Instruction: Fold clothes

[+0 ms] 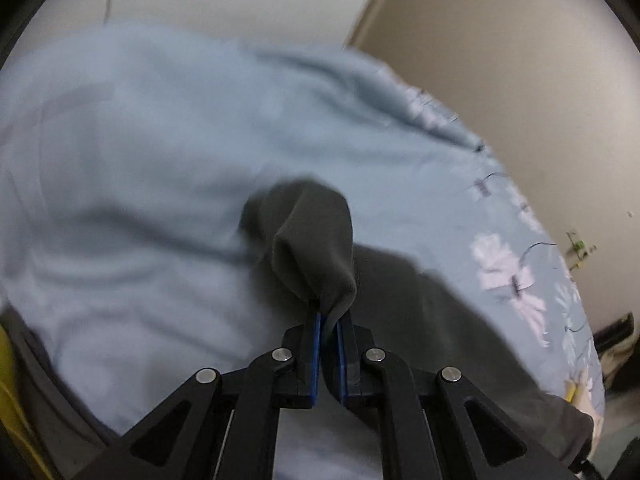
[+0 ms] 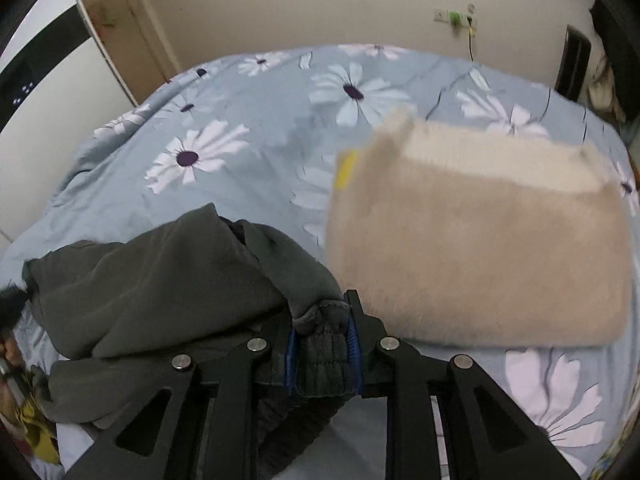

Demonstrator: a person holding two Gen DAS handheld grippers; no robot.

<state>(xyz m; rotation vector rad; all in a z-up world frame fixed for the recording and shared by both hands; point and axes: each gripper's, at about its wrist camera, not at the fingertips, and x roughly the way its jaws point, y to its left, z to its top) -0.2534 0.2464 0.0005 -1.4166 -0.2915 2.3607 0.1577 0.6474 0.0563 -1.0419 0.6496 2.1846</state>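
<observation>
A dark grey garment (image 1: pixel 316 236) bunches up from my left gripper (image 1: pixel 328 316), whose blue-padded jaws are shut on a fold of its cloth; the rest trails down to the right over the bed. In the right wrist view the same dark grey garment (image 2: pixel 160 264) lies crumpled at lower left. My right gripper (image 2: pixel 322 320) is shut on its thick ribbed cuff or hem (image 2: pixel 322 356). A folded beige fluffy garment (image 2: pixel 480 248) lies on the bed just right of the right gripper, blurred.
The bed carries a light blue cover with white daisies (image 2: pixel 256 128). A plain blue part of that cover (image 1: pixel 140 152) fills the left wrist view. Beige walls, a door frame (image 2: pixel 132 32) and a wall socket with a cable (image 2: pixel 460 20) stand behind. Something yellow (image 2: pixel 36 432) lies at lower left.
</observation>
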